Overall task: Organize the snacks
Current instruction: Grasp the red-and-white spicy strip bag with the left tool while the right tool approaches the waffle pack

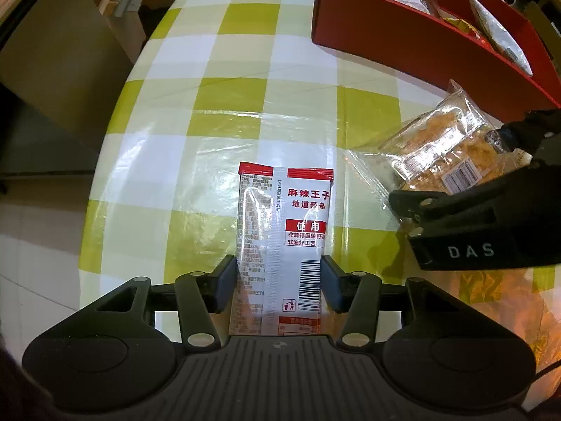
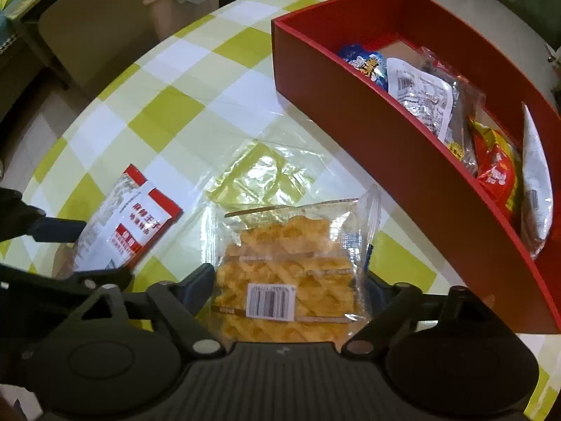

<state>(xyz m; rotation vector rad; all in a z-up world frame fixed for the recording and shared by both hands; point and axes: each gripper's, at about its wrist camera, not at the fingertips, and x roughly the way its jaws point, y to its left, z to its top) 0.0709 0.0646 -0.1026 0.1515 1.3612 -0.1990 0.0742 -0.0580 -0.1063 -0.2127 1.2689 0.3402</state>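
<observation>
My left gripper [image 1: 278, 282] is shut on a red-and-white snack packet [image 1: 284, 224], held over the checked tablecloth; the packet also shows in the right wrist view [image 2: 129, 224]. My right gripper [image 2: 289, 291] is shut on a clear bag of yellow crisps [image 2: 291, 270], which shows at the right of the left wrist view [image 1: 445, 154], with the right gripper's body below it. A red box [image 2: 385, 133] with several snack packs inside stands on the table to the right and ahead; it also shows in the left wrist view [image 1: 420, 38].
The round table has a green, white and cream checked cloth [image 1: 245, 70] under clear plastic. Its edge curves away at the left. Cardboard boxes [image 2: 105, 28] and a floor lie beyond it.
</observation>
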